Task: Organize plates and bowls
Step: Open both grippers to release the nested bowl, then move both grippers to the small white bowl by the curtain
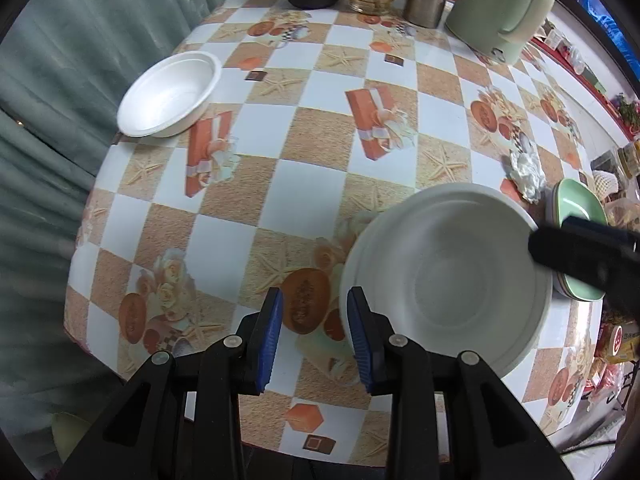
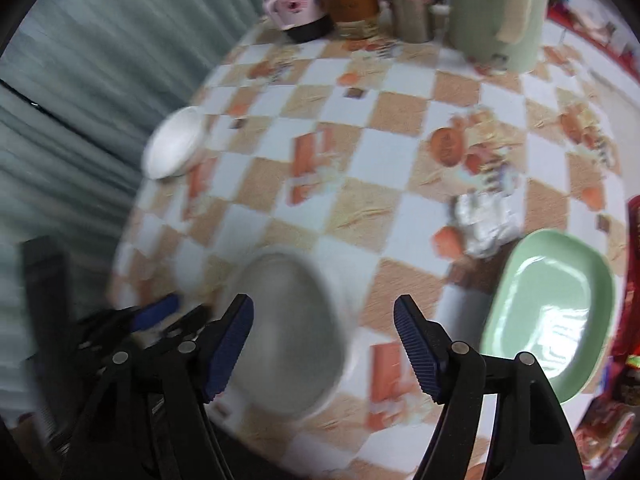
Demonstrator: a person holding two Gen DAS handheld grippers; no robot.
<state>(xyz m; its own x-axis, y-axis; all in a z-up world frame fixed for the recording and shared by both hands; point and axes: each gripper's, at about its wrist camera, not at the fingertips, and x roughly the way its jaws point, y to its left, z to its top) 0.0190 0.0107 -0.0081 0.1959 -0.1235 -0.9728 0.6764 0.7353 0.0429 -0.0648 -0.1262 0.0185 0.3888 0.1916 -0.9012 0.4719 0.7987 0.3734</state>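
A: Start at the far left. What's out there?

B: A single white foam bowl sits upright, mouth up, right at the left edge of the checked, shell-patterned tabletop, well apart from everything else. From that spot a clumsy nudge could tip it off the edge.

A: And the left gripper?

B: Its blue-padded jaws stand a little apart with nothing between them, low over the near tabletop. Its right pad is just beside the rim of the big stack of white foam bowls; I can't tell whether they touch.

A: Which way does that stack face?

B: Mouth up, nested. It's round, so no long axis to speak of. Foam is light, so a brush from that pad could skid or tilt it.

A: Further right?

B: The right gripper hangs wide open and holds nothing, above the tabletop between the white stack and the pale green rounded-rectangle plates. Its view is smeared, so fine contact is hard to judge.

A: How do the green plates lie?

B: Flat, face up, near the right edge, long axis running from the near edge toward the far right. A crumpled white tissue lies just behind them and could get swept along.
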